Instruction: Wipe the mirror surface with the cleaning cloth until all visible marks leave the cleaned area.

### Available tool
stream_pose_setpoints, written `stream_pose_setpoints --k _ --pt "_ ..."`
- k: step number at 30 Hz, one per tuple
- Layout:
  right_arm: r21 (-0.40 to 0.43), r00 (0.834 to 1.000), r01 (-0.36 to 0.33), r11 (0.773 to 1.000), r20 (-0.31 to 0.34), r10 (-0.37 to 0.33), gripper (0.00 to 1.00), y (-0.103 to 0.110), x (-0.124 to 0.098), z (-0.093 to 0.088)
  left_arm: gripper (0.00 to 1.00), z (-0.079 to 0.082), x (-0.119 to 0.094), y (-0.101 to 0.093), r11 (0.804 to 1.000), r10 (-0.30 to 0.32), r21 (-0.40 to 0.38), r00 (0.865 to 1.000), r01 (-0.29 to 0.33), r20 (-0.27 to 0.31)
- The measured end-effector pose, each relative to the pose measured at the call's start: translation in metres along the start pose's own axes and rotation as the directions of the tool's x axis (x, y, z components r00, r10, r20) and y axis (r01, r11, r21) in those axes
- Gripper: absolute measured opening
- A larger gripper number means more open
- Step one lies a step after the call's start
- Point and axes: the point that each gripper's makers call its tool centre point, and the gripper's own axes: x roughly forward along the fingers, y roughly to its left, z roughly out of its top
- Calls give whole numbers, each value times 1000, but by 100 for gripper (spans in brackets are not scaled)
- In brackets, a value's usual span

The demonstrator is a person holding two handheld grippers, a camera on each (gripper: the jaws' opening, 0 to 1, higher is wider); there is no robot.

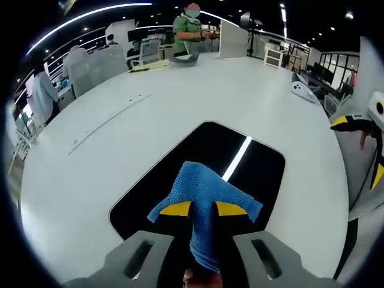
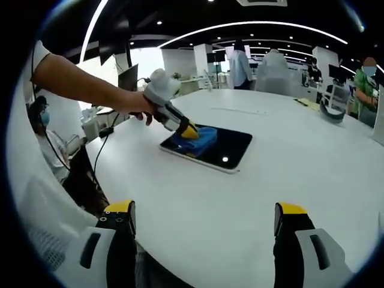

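Left gripper view shows the blue cleaning cloth point(image 1: 204, 198) low in the frame's centre, soft and light, bunched between the left gripper's point(image 1: 203, 209) clamped jaws and lying on the dark mirror point(image 1: 240, 174). It looks likely to slip unless pinched at a thick fold; the glass seems fragile. Right gripper view adds the whole mirror on the white table point(image 2: 288, 174), left of centre, and the right gripper point(image 2: 204, 223) with jaws wide apart, holding nothing.

I am reaching my left gripper point(image 2: 191, 131) out on a bare, extended arm point(image 2: 84, 84), its jaws clamping together; my right gripper point(image 2: 204, 223) is hovering, its jaws spread wide apart
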Motion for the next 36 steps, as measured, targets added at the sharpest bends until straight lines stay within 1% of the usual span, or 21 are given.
stream_pose_setpoints --k 6,13,15,19,22,23,27,30,36 --pt "-6 1000 3 1000 10 -3 96 -1 0 4 12 -5 -5 5 1000 8 6 1000 -8 -8" --pt "-23 1000 0 1000 11 0 96 -2 -1 6 12 -7 -7 7 1000 11 4 1000 -11 2" --pt "-18 1000 3 1000 22 -3 96 -2 -1 8 12 -8 -8 10 1000 9 -21 1000 -8 4" --pt "-19 1000 6 1000 20 -6 96 -1 -1 7 12 -11 -11 12 1000 14 -16 1000 -14 4" --pt "-3 999 17 1000 38 -17 96 -1 -2 10 12 -12 -12 12 1000 18 -20 1000 -18 2" --pt "9 999 21 1000 48 -21 96 -1 -3 12 12 -12 -12 13 1000 20 -13 1000 -20 -2" --pt "8 998 25 1000 54 -26 96 -1 -4 12 13 -13 -13 14 1000 22 -1 1000 -22 -9" --pt "12 998 32 999 58 -33 96 -2 -5 12 13 -14 -14 15 999 21 31 1000 -21 -11" --pt "20 997 41 999 61 -42 96 -4 -6 12 14 -18 -18 20 1000 25 17 1000 -24 -13"
